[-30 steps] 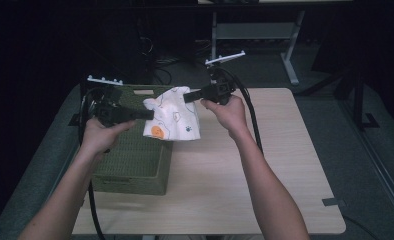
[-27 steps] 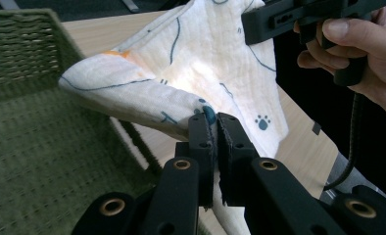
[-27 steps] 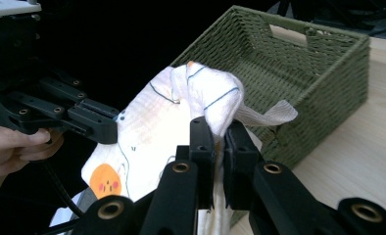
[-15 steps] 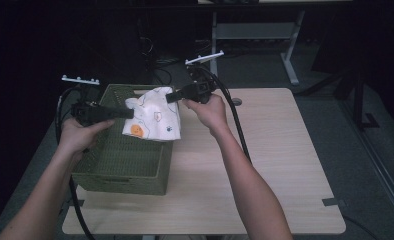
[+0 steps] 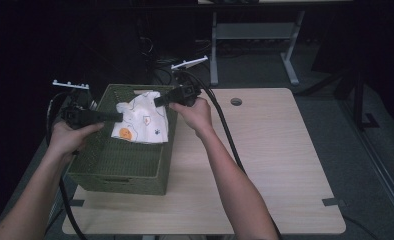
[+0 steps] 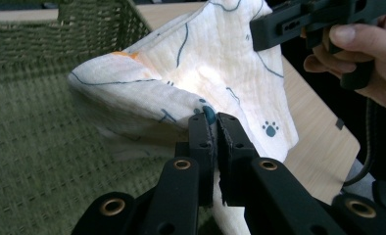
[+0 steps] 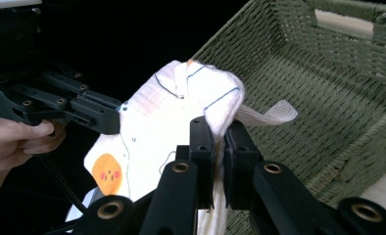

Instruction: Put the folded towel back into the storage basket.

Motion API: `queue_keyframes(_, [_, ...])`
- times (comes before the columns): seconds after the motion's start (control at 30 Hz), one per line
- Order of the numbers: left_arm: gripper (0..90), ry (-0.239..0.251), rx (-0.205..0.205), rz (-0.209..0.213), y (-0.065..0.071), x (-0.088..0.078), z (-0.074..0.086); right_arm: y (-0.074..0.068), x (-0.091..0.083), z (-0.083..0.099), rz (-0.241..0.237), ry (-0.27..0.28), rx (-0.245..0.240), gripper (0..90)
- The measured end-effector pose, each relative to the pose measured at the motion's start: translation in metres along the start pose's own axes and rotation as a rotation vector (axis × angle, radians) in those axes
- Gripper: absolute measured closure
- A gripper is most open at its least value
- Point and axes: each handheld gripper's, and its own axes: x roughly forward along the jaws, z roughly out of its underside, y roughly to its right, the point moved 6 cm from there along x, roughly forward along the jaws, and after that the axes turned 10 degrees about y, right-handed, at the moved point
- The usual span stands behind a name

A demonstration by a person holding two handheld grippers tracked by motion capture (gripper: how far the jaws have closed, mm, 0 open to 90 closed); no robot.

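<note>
Both grippers, left [image 5: 116, 116] and right [image 5: 158, 101], are being clamped on a printed muslin cloth [image 5: 141, 119], suspended over the green wicker basket [image 5: 116, 176] at 9 o'clock; lowering and release judged outstanding.

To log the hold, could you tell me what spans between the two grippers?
In the high view, the white printed cloth stretches between the left gripper and right gripper, each shut on it, above the green woven basket.
</note>
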Motion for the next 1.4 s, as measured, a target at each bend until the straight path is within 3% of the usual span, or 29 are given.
queue_keyframes(0.1, [86.0, -0.026, -0.003, -0.01, -0.01, 0.002, 0.006, 0.002, 0.008, 0.003, 0.005, -0.012, 0.005, 84.0])
queue_keyframes(0.4, [86.0, -0.058, 0.006, -0.025, -0.022, 0.001, 0.012, 0.005, 0.028, 0.009, -0.001, -0.029, 0.024, 84.0])
queue_keyframes(0.8, [86.0, -0.095, -0.05, -0.092, -0.053, -0.004, 0.035, 0.008, 0.056, 0.022, -0.004, -0.059, 0.041, 83.8])
queue_keyframes(1.0, [86.0, -0.11, -0.048, -0.113, -0.06, -0.001, 0.041, 0.009, 0.063, 0.026, -0.001, -0.073, 0.043, 83.5])
queue_keyframes(1.07, [85.9, -0.138, -0.049, -0.152, -0.068, 0.003, 0.048, 0.01, 0.066, 0.029, 0.004, -0.081, 0.047, 80.6])
queue_keyframes(1.1, [84.6, -0.159, -0.044, -0.183, -0.072, 0.004, 0.051, 0.011, 0.068, 0.031, 0.007, -0.085, 0.049, 73.9])
queue_keyframes(1.13, [80.5, -0.159, -0.044, -0.183, -0.072, 0.004, 0.051, 0.013, 0.07, 0.032, 0.022, -0.091, 0.05, 69.5])
queue_keyframes(1.17, [73.8, -0.188, -0.047, -0.257, -0.08, 0.005, 0.056, 0.015, 0.071, 0.034, 0.038, -0.096, 0.05, 66.7])
queue_keyframes(1.4, [72.3, -0.171, -0.067, -0.259, -0.085, 0.0, 0.059, 0.02, 0.07, 0.038, 0.049, -0.094, 0.059, 64.6])
